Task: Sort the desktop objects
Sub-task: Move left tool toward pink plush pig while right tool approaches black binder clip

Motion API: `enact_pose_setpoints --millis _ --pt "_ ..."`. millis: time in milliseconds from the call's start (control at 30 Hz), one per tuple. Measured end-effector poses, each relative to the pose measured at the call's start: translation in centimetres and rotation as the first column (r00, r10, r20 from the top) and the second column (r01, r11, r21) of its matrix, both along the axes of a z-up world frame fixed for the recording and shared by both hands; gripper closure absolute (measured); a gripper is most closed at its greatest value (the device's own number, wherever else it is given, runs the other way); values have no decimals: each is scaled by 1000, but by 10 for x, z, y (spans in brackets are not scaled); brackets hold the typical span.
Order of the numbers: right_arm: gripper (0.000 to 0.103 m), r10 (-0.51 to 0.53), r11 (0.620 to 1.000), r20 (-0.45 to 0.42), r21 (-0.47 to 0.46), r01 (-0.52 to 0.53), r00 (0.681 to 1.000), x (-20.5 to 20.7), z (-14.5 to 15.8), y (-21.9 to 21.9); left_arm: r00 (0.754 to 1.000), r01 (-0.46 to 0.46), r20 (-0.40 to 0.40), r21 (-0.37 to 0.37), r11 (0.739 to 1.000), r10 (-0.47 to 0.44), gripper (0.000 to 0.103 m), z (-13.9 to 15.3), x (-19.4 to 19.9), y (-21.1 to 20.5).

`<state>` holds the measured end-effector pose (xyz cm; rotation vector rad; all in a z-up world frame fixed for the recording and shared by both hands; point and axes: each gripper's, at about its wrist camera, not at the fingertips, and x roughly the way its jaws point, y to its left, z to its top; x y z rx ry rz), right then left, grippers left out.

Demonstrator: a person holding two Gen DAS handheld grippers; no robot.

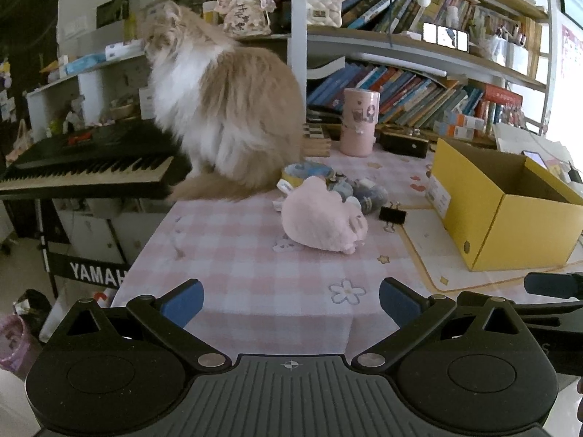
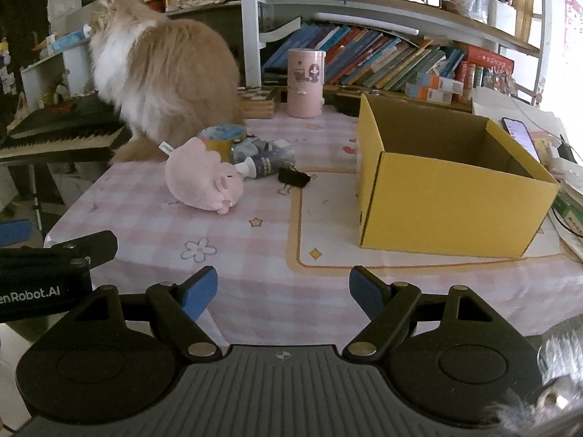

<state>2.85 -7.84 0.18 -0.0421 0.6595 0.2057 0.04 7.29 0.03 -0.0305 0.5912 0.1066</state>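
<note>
1. The left gripper (image 1: 291, 300) sits at the bottom of its own view, blue pads spread wide with only the pink checked tablecloth (image 1: 233, 255) between them; it grasps nothing.
2. The right gripper (image 2: 283, 291) is at the bottom of its view, jaws parted and empty over the cloth near the table's front edge.
3. A pink plush toy (image 1: 322, 222) lies at mid-frame in the left view, well apart from both grippers.
4. Just behind the plush are a tape roll (image 1: 308, 174), a small tube (image 2: 260, 165) and a cluster of bluish items too small to tell.
5. A black binder clip (image 1: 392, 215) lies just right of the plush, between it and the yellow cardboard box (image 1: 510, 225).
6. The box stands open at the right of both views, on a cream mat (image 2: 328, 218).
7. A fluffy cat (image 1: 226, 116) sits on the table at upper left, beside a keyboard (image 1: 91, 167).
8. A pink cylindrical container (image 1: 359, 122) stands upright behind the pile.
</note>
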Motion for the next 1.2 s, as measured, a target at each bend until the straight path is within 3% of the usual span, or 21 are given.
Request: enact_pose_setpoints --millis 267,1200 --pt "27 17 1000 10 10 -17 1000 24 0 7 1000 1 -2 23 1000 -1 0 0 18 3" --pt "33 61 998 -16 17 -60 998 149 -1 19 997 -6 -73 -34 999 4 0 -10 124 15"
